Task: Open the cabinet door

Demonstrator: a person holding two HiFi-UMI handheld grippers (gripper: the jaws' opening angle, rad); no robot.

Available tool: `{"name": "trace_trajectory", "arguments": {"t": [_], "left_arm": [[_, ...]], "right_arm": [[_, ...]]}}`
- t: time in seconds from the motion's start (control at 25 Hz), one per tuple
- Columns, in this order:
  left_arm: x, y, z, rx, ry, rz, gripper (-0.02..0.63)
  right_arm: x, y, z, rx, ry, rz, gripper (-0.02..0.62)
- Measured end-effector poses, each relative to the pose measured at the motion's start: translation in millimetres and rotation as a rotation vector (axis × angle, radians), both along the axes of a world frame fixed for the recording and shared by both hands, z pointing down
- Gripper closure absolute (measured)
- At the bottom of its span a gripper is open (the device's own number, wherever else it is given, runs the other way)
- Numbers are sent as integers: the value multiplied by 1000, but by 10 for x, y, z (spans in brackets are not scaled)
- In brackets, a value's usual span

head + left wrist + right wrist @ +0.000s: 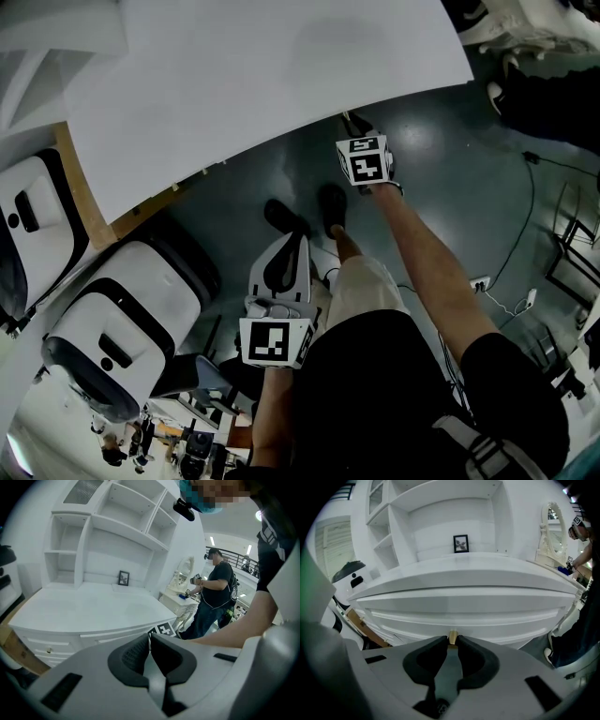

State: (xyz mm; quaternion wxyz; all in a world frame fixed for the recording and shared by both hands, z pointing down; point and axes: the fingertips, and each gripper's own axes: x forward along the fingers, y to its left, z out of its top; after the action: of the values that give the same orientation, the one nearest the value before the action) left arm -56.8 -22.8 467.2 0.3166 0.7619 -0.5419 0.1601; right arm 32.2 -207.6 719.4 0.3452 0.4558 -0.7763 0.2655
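Note:
The white cabinet (262,66) fills the top of the head view, with its curved front (464,616) facing the right gripper view. A small brass knob (452,638) sticks out of that front. My right gripper (453,640) is shut on the knob, one dark pad pressing on each side. In the head view the right gripper (349,122) reaches under the cabinet's top edge. My left gripper (291,246) hangs back near my legs, away from the cabinet. Its jaws (149,638) are shut with nothing between them.
Two white machines (122,328) (28,225) stand at the left on the dark floor. Cables (525,234) trail at the right. A small picture frame (461,543) stands on the shelf above the cabinet. Another person (213,597) stands beside a dresser further right.

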Motion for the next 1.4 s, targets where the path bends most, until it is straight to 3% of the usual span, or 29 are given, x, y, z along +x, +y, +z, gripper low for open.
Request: {"name": "trace_trajectory", "arguments": {"t": [1.4], "left_arm": [[119, 440, -217, 44, -17, 1, 575]], "right_arm": [[273, 794, -4, -34, 23, -4, 520]]}}
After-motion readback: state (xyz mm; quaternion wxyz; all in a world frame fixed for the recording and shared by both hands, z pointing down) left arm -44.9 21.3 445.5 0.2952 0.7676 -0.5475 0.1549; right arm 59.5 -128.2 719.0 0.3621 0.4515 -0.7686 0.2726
